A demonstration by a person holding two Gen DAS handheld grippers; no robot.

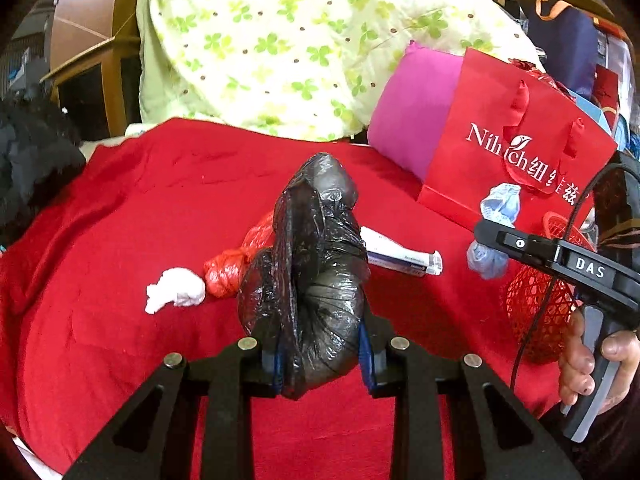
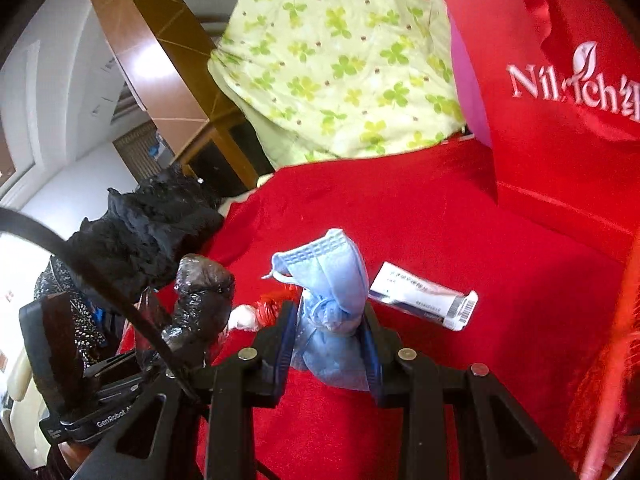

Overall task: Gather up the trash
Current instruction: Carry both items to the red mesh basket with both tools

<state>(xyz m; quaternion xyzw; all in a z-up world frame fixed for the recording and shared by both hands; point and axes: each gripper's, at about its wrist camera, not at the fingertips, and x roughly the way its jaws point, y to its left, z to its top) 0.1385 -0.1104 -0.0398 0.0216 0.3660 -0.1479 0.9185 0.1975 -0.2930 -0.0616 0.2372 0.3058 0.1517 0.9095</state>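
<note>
The left tool (image 1: pixel 324 360) is clamped on a crumpled black plastic bag (image 1: pixel 312 264); the right tool (image 2: pixel 330 344) pinches a knotted pale-blue face mask (image 2: pixel 328 292). Both hang clear above the red blanket (image 1: pixel 120 240). Best keep both grips firm and carry them toward the red mesh basket (image 1: pixel 536 312) at three o'clock without snagging.

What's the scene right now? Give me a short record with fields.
left gripper: shut on black bag
right gripper: shut on blue mask
still on red cloth: white tissue, red bag, tube
red basket: beside the right gripper
behind: red gift bag
</note>
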